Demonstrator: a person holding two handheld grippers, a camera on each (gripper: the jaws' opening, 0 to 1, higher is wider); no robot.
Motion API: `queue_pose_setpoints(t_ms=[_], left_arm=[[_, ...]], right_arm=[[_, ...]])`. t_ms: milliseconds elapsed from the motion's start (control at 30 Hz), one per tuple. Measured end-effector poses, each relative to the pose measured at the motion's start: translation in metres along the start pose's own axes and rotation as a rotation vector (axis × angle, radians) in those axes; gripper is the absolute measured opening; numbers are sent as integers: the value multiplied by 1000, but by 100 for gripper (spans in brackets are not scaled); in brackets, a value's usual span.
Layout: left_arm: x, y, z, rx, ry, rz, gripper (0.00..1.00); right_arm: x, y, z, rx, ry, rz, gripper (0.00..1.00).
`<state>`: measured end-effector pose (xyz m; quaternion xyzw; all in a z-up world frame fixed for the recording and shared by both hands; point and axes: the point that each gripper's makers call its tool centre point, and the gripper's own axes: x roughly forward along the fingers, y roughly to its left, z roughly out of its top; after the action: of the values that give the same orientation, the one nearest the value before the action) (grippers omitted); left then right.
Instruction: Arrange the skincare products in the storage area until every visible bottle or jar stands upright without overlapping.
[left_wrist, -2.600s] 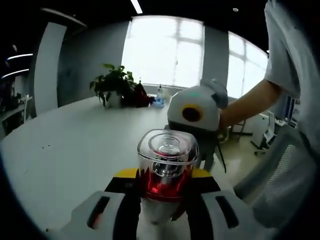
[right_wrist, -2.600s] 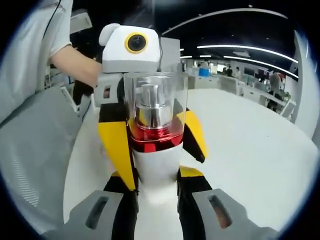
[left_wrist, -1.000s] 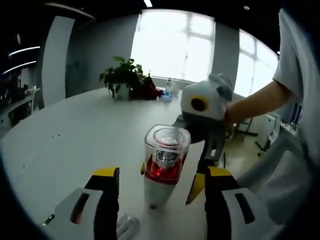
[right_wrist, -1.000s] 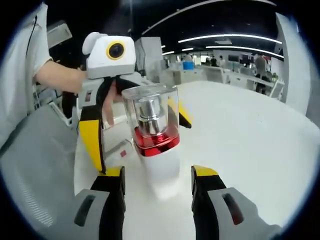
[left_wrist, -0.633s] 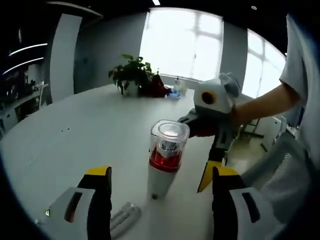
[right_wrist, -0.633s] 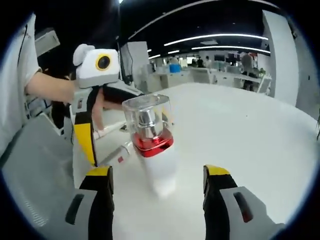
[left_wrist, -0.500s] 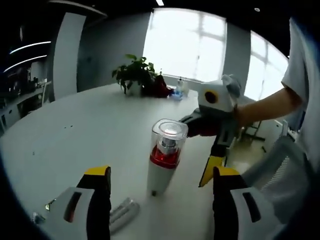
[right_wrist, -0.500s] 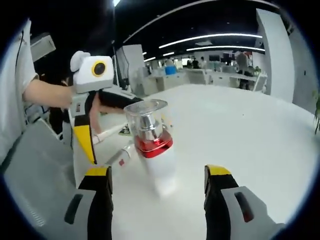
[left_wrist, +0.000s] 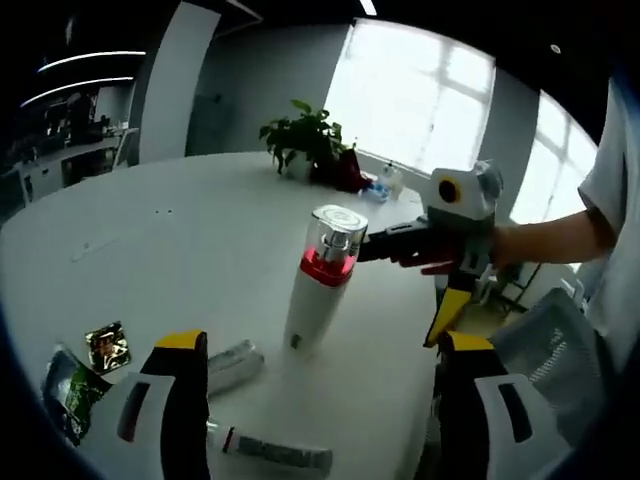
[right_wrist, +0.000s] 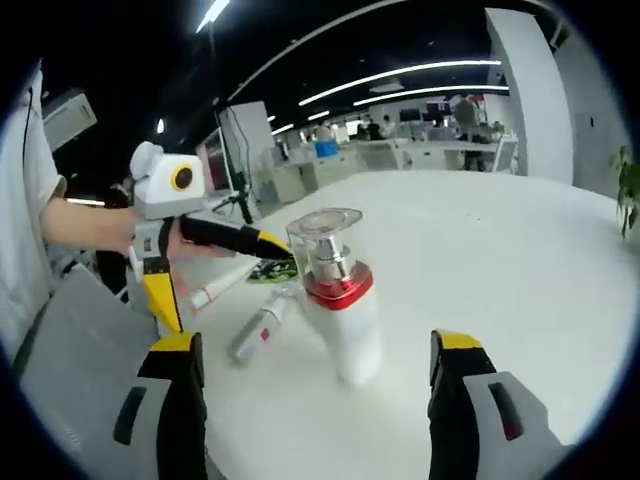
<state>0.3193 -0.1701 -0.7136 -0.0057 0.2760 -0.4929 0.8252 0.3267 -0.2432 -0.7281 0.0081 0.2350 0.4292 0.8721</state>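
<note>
Standing upright on the white table (left_wrist: 180, 260): a white pump bottle (left_wrist: 318, 280) with a red collar and clear cap, long axis vertical, cap up, leaning slightly in the fisheye. Seen in the left gripper view ahead of the left gripper (left_wrist: 320, 375), above and between its widely spread jaws, apart from both. Seen again in the right gripper view as the same bottle (right_wrist: 343, 300), ahead of the right gripper (right_wrist: 315, 365), likewise between wide-open jaws and touching neither. Nothing gripped by either.

Lying flat near the bottle's base: a silvery tube (left_wrist: 232, 362), long axis running toward the bottle; in the right gripper view the same tube (right_wrist: 257, 333) just left of the bottle. Another tube (left_wrist: 275, 452) lying flat lower down, close to the left jaw. Two sachets (left_wrist: 85, 365) flat on the table at lower left. Potted plant (left_wrist: 305, 140) at the far table edge by the window.
</note>
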Motion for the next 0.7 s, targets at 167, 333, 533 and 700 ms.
queue_pose_setpoints(t_ms=[167,333,533,700], left_arm=[[-15,-2,-9,-22,4,26,92],[-36,-1,-16,-51,-8,64,92],[-63,3,-24,-103,-33,133,97],[-78,1,-29,-110,-38,163,99]], right_arm=[[-5,7,0,8,5,-8,92],[-10,20,1,26,15,-19,91],[-15,34,3,31,15,-21,93],[-18,43,6,53,0,-26,96]])
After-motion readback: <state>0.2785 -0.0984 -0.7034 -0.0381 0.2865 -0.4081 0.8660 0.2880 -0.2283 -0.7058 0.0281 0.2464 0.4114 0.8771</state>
